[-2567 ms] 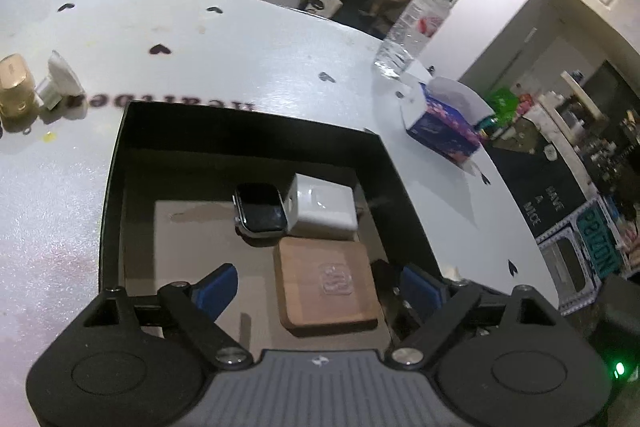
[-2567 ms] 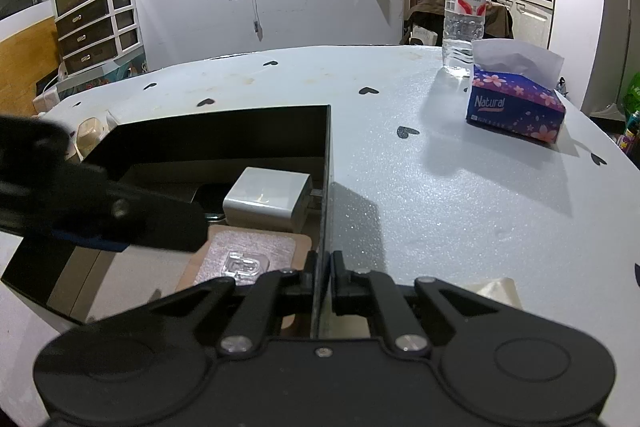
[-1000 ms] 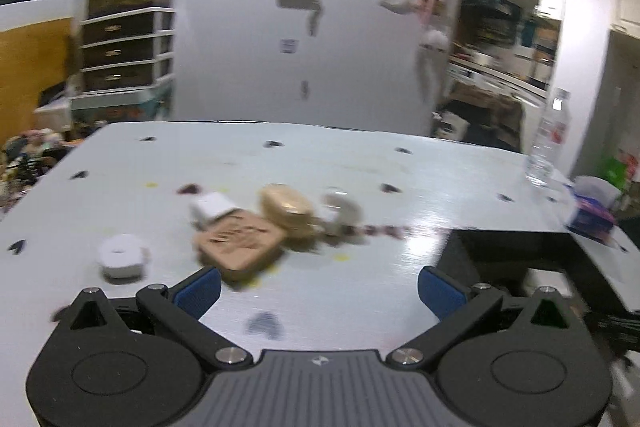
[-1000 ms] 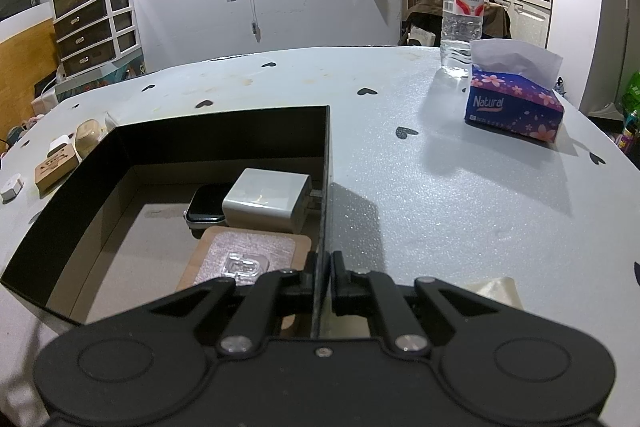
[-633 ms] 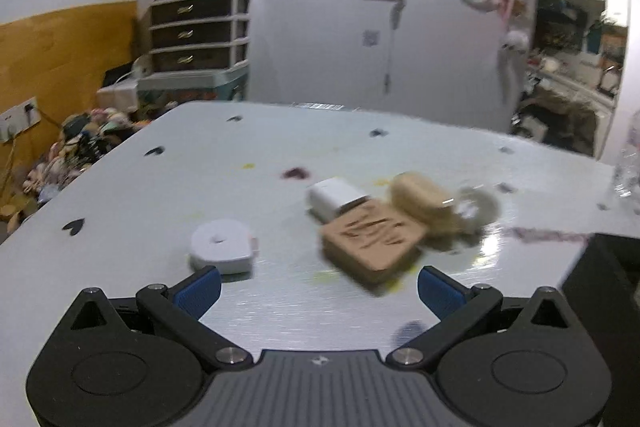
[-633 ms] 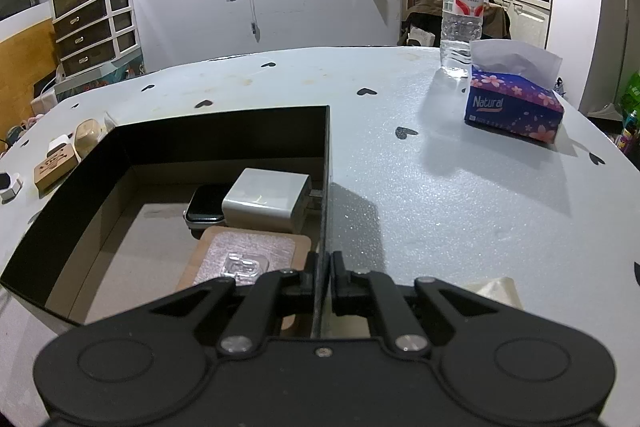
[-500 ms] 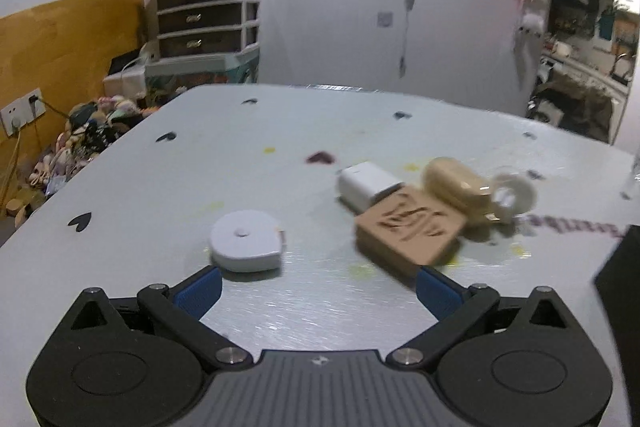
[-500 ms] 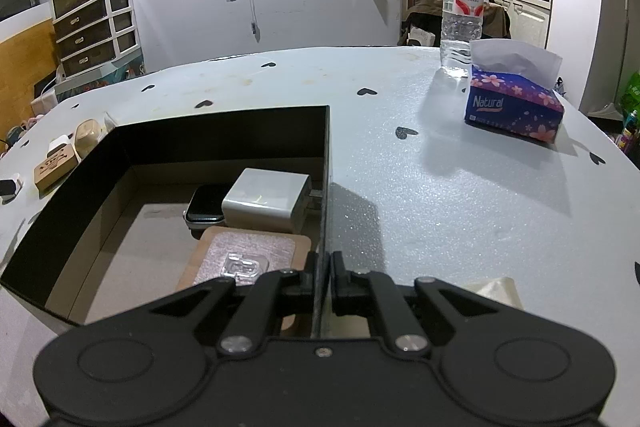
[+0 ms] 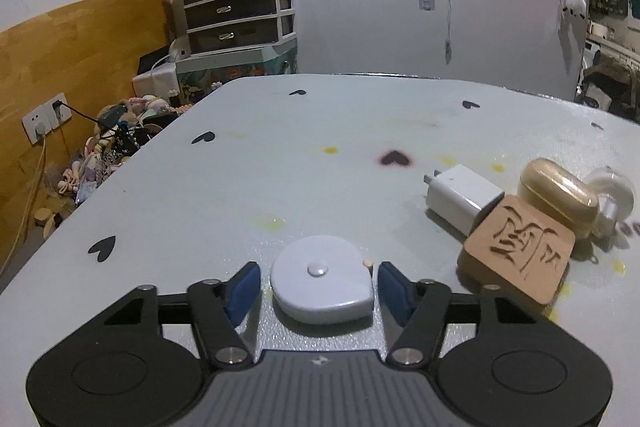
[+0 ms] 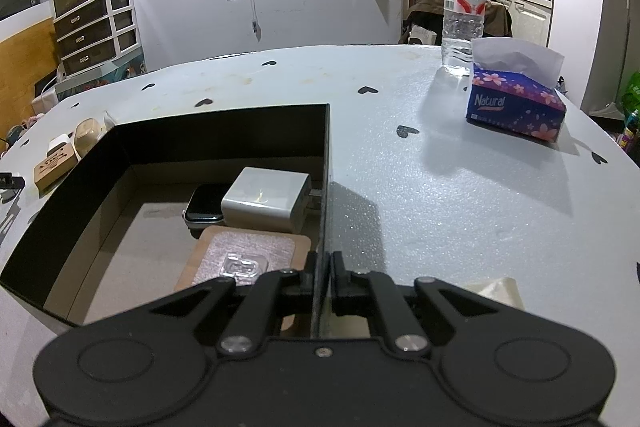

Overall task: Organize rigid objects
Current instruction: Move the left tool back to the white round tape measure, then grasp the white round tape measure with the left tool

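Left hand-held gripper (image 9: 319, 285) is low over the counter (image 9: 280, 179) with a white round tape measure (image 9: 322, 279) between its blue pads (image 9: 242, 291). Jaws have just been closing around it; a thin gap shows on the left side, the right pad sits right at its edge near the small tab, and I can't tell whether it presses. The tape measure lies flat on the counter.

To the right of it, well apart, is a cluster: a white charger plug (image 9: 462, 201), a carved wooden block (image 9: 518, 253), a gold earbud case (image 9: 558, 197) and a small white round item (image 9: 612, 191), each touching or just beside its neighbour.

Right hand-held gripper (image 10: 322, 275) is pinched tight on the right wall of the black box (image 10: 326, 187), the thin wall standing between its fingers. Inside the box are a white power adapter (image 10: 266, 199), a smartwatch face (image 10: 204, 207) touching it on the left, and a wooden coaster with a clear hook (image 10: 244, 261) nearest the camera. Left of the box on the counter the same wooden block, plug and gold case show.

At the far right side stand a tissue pack (image 10: 514, 103) and a water bottle (image 10: 464, 15) just behind it.
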`<state>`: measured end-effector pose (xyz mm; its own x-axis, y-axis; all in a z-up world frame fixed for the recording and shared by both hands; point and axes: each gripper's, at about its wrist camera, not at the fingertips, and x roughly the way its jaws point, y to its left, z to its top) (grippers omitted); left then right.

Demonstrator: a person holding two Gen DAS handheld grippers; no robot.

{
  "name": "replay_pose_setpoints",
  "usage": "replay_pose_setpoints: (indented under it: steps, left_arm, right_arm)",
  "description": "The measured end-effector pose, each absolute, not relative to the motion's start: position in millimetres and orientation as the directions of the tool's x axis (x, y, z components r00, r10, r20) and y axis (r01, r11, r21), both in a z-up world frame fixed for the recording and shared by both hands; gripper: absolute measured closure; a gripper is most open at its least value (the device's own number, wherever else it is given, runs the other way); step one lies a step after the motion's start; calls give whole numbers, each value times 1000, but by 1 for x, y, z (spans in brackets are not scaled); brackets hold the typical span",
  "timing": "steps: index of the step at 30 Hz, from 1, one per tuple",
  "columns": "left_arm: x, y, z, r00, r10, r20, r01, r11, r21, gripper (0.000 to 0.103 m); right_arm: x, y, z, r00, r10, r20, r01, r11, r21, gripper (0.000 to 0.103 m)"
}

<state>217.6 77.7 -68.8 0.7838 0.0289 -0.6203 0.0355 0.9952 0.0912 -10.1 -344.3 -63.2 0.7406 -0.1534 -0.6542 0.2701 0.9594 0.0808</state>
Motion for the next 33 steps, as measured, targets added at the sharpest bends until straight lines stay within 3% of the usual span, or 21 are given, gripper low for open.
replay_pose_setpoints:
  steps: [15, 33]
  left_arm:
    - [188, 67, -57, 796, -29, -605, 101, 991, 86, 47]
    - [71, -76, -6, 683, -546, -485, 623, 782, -4, 47]
  right_arm:
    - [-10, -344, -63, 741, -154, -654, 271, 959, 82, 97]
    - [-10, -344, -65, 742, -151, -653, 272, 958, 87, 97]
